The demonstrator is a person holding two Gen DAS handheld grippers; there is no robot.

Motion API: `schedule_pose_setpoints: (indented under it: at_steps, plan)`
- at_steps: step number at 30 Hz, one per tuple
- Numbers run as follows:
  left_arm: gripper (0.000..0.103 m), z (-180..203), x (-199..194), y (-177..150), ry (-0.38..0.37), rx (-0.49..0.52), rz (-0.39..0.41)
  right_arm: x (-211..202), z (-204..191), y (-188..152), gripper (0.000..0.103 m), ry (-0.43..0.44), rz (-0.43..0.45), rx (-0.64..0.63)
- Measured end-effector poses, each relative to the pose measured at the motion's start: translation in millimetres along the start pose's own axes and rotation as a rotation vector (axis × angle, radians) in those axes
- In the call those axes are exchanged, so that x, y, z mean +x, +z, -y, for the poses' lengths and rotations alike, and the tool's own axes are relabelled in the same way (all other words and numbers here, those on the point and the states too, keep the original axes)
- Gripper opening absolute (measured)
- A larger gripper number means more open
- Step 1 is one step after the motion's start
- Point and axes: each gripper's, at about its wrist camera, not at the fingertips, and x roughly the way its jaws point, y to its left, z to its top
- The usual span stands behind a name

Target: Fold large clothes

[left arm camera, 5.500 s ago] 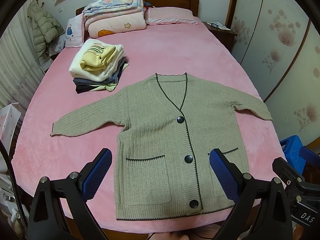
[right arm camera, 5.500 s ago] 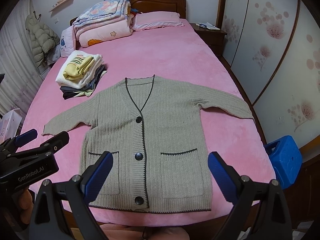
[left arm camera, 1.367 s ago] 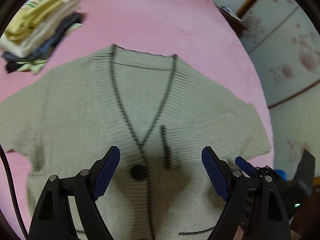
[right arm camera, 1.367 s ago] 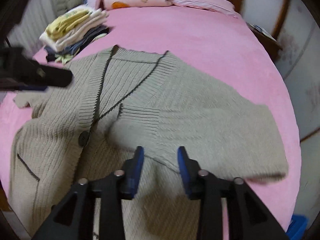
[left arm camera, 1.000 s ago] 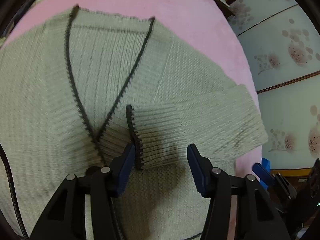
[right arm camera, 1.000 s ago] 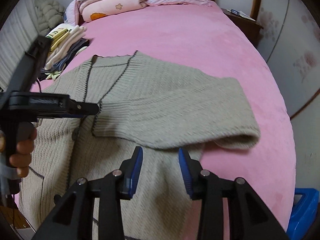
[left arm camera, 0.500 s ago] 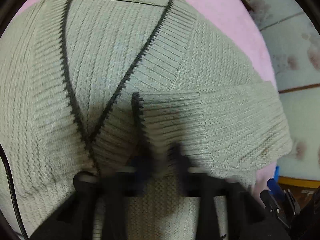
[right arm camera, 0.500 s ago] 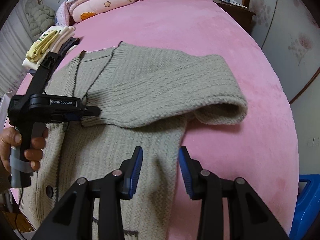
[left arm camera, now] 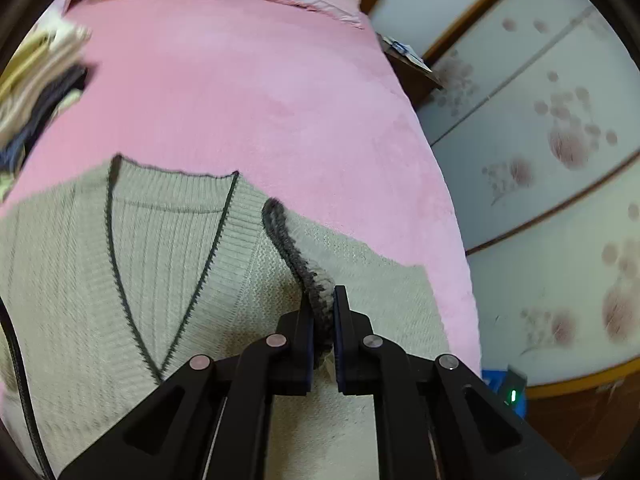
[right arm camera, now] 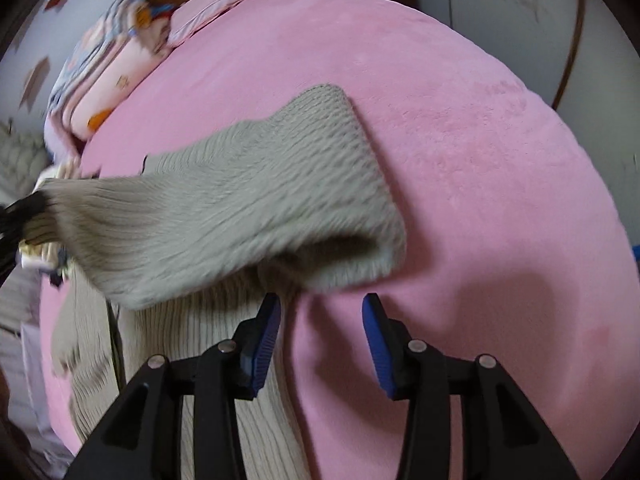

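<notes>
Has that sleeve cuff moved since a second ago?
Yes. The cuff, pinched in the left gripper, has risen off the cardigan's chest, where it lay flat.

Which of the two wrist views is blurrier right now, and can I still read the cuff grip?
Right wrist view: heavy motion smear across the sleeve and bedding. Left wrist view: sharper; left gripper jaws clamp the dark-edged cuff clearly, only the clothes pile at the fisheye rim is smeared.

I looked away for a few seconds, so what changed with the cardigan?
The left gripper closed on the sleeve cuff and lifted it off the cardigan. The right gripper, its jaws just opening wider, holds nothing. The cardigan's body stays flat on the pink bed.
</notes>
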Motion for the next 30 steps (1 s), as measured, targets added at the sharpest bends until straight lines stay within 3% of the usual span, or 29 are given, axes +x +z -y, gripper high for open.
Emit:
schedule_pose_setpoints:
  at_steps: [9, 14, 15, 17, 21, 25, 30]
  plan:
    - [0.005, -33.5, -29.7, 1.5, 0.054, -0.047, 0.035, 22.5, -17.4, 12.9, 0.043, -0.025, 0.000, -0.017]
    - [0.005, -45.2, -46.7, 13.5, 0.125, -0.004, 0.095, 27.0, -25.9, 20.6, 0.042, -0.064, 0.023, -0.056]
    - [0.006, -49.8, -50.6, 16.8, 0.149, 0.006, 0.110, 26.2, -32.5, 23.1, 0.041, -0.084, 0.035, -0.090]
    - [0.006, -61.3, -57.0, 22.6, 0.220, 0.031, 0.142, 24.5, -44.6, 26.6, 0.016, -0.109, 0.046, -0.150]
    - [0.006, -94.3, -61.3, 27.3, 0.351, 0.049, 0.185, 13.6, -82.5, 24.4, 0.013, -0.228, 0.125, -0.351]
    - [0.006, -144.5, -34.4, 18.1, 0.441, 0.019, 0.134, 26.7, -114.4, 5.0, 0.013, -0.366, 0.136, -0.531]
    - [0.006, -185.6, 37.7, -13.3, 0.542, 0.052, -0.019, 60.3, -135.2, -16.3, 0.018, -0.535, 0.091, -0.655]
